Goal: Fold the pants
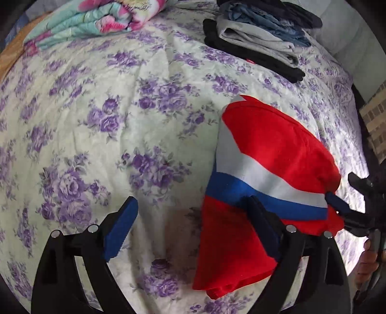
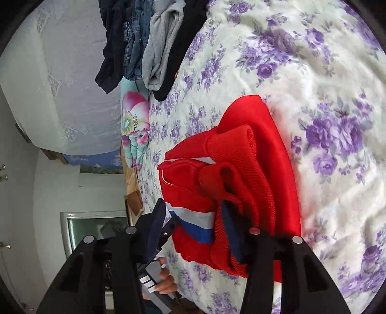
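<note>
In the left wrist view we see our left gripper [image 1: 190,229] with its blue-padded fingers spread wide across the bottom of the frame. The left pad hangs over bare sheet, while the right pad lies against the lower left edge of the red pants [image 1: 272,154]. Nothing is pinched between them. The pants sit right of centre in this view, folded into a compact bundle with a white band and a blue band running diagonally across it.

At the right edge of the same view our right gripper [image 1: 347,207] reaches in, one blue pad touching the bundle's right end, with a hand [image 1: 368,263] below it on the handle.

In the right wrist view, that gripper [image 2: 195,231] fills the bottom of the frame with its fingers partly apart. The right pad is tucked into a fold of the ribbed red cloth; the left pad stands clear of the fabric. We cannot tell whether the cloth is actually clamped.

The bundle rests on the floral bedsheet [image 1: 101,116], white with purple roses. A stack of folded dark, grey and denim clothes [image 1: 260,41] lies at upper right of the left view, well apart from the pants, and a bright flowered blanket [image 1: 96,19] sits at upper left.
</note>
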`<control>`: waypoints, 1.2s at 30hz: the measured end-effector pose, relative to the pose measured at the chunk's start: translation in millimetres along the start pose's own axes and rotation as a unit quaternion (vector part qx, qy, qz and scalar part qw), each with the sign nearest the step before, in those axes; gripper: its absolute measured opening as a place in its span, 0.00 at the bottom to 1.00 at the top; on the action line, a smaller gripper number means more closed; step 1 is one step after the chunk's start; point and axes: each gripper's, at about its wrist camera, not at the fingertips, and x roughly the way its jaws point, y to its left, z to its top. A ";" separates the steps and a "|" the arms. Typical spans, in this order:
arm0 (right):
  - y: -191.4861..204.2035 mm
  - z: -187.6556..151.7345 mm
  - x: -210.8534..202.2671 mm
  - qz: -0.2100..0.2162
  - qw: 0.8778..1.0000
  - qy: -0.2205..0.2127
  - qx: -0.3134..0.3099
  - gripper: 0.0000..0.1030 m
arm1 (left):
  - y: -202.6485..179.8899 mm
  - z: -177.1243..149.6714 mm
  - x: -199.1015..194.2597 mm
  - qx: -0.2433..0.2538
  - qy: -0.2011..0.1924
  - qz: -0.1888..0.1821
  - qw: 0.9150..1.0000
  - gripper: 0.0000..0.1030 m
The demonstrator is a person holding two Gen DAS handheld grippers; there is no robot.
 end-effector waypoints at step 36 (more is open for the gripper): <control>48.5 -56.8 -13.7 -0.149 0.970 -0.108 -0.159 0.86 | -61.6 -8.0 -9.0 0.307 -0.022 0.031 0.951 0.86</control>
